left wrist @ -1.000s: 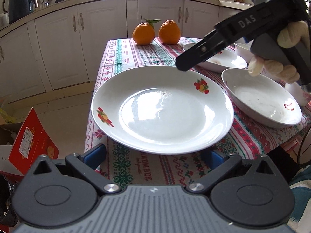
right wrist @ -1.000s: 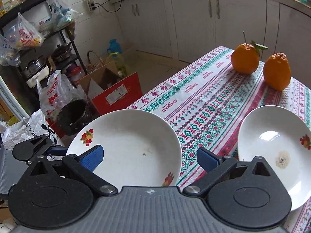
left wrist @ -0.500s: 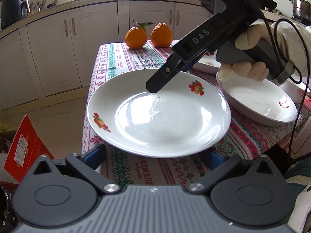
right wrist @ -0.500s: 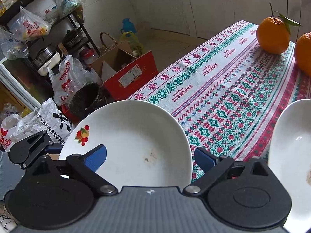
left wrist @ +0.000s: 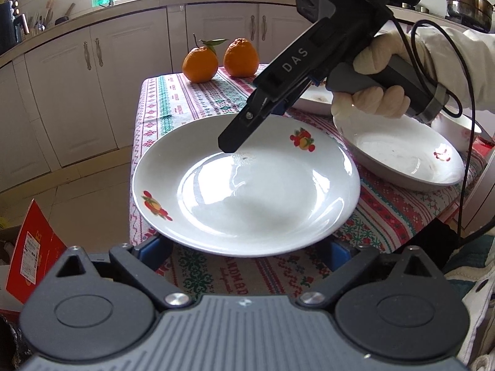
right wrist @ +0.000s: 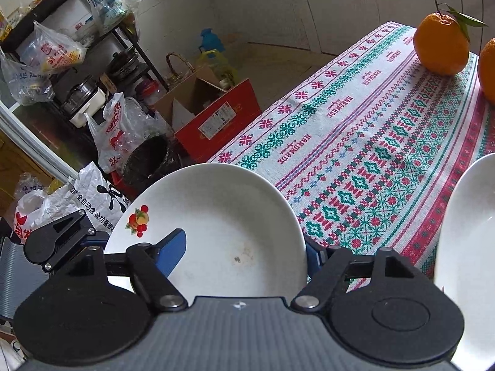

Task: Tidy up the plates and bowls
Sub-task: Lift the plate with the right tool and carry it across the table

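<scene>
Plate (left wrist: 247, 194), bowl (left wrist: 402, 157) beside, oranges (left wrist: 199, 65) behind

Right gripper (left wrist: 247, 130): black body, white "DAS" lettering, grey handle, black cable looping off rear. Hand (left wrist: 376, 83) in cream knit glove, pale sleeve (left wrist: 458, 58). Left gripper (left wrist: 244, 247): black linkages, silver screws, blue pads, ribbed grey housing.

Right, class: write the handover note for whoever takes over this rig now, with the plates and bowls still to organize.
Left hand-held gripper: open, jaws just closing slightly, either side of the front plate near rim.
Right hand-held gripper: jaws just closing over that plate's far rim; grip unconfirmed.
Deep plate, third plate and small bowl lie unstacked on the tablecloth.
Done: nothing stacked. Left: secure plate, stack plates, place bowl.
</scene>
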The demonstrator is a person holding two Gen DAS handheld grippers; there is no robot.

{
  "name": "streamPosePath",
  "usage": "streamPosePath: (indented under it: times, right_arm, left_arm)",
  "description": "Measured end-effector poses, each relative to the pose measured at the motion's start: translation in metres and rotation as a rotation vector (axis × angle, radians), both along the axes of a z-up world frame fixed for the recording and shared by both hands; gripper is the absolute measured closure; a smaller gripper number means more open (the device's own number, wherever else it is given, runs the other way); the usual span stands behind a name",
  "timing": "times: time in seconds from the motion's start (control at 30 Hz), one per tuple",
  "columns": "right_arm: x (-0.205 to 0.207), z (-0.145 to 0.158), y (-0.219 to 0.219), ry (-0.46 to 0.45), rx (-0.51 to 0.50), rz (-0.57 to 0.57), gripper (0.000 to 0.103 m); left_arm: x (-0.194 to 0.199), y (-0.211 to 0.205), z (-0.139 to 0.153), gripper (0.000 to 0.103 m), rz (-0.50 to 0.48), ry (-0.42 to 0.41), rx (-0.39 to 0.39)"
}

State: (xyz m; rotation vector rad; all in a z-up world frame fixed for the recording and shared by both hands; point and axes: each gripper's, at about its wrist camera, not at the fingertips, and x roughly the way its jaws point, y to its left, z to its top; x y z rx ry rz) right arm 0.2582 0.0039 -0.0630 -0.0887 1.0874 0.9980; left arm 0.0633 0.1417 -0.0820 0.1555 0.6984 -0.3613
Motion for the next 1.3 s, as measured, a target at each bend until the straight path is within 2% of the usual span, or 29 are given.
streamPosePath:
  times: [0.23, 0.67, 0.97, 1.3]
  right_arm:
    - [0.007, 0.004, 0.003, -0.017, -0.008, -0.017, 0.022]
    - [0.053, 0.006, -0.001, -0.058, 0.001, -0.095, 0.022]
    - [0.073, 0.001, -0.007, -0.070, -0.002, -0.136, 0.022]
    - [0.078, 0.000, -0.004, -0.087, -0.002, -0.143, 0.021]
  left_arm:
    - [0.011, 0.006, 0.005, 0.006, -0.013, -0.005, 0.005]
    - [0.057, 0.010, 0.000, 0.006, -0.062, -0.012, 0.002]
    - [0.068, 0.009, -0.003, 0.006, -0.078, -0.021, 0.017]
    - [0.069, 0.009, -0.002, 0.006, -0.082, -0.024, 0.040]
